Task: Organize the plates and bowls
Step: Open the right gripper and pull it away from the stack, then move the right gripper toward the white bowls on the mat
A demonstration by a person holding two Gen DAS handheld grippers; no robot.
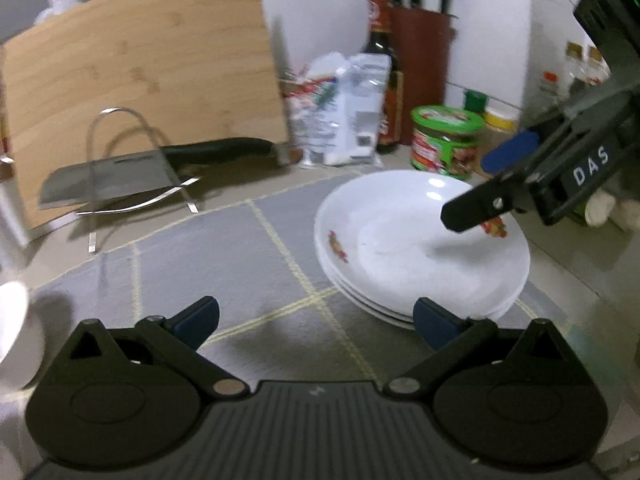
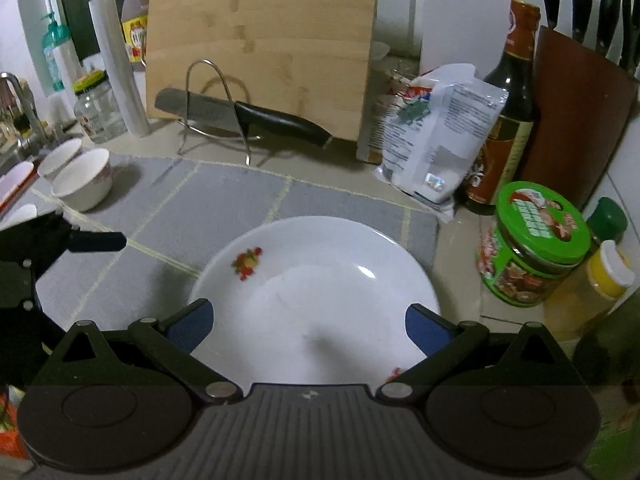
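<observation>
Left tool [image 1: 316, 318] sits w/ fingers spread wide, nothing between them, low over the grey mat [image 1: 224, 264] on the counter [image 1: 580, 264]; its right pad just overlaps the near edge of the plate stack [image 1: 420, 248]. Far left in right wrist view, two white bowls [image 2: 76, 174] sit side by side at the mat's left end, near the sink edge. Behind them: clear jar [image 2: 98, 108], white roll [image 2: 116, 64], teal soap bottle [image 2: 56, 52]. Centre back: bamboo cutting board [image 2: 260, 40] leans upright vs the wall, wire rack [image 2: 216, 108] in front w/ a cleaver [image 2: 240, 114] resting through it, black handle pointing right. White plates w/ red flower print are stacked on the mat's right part, approx three deep in left wrist view. Right tool [image 2: 308, 326] hangs directly over the top plate, fingers wide apart, gripping nothing; can't tell if pads touch the plate. Right of the plates: plastic bags [image 2: 432, 132], dark sauce bottle [image 2: 508, 112], green-lidded tub [image 2: 532, 244], yellow jar [image 2: 604, 272], knife block [image 2: 580, 116] at the back.
</observation>
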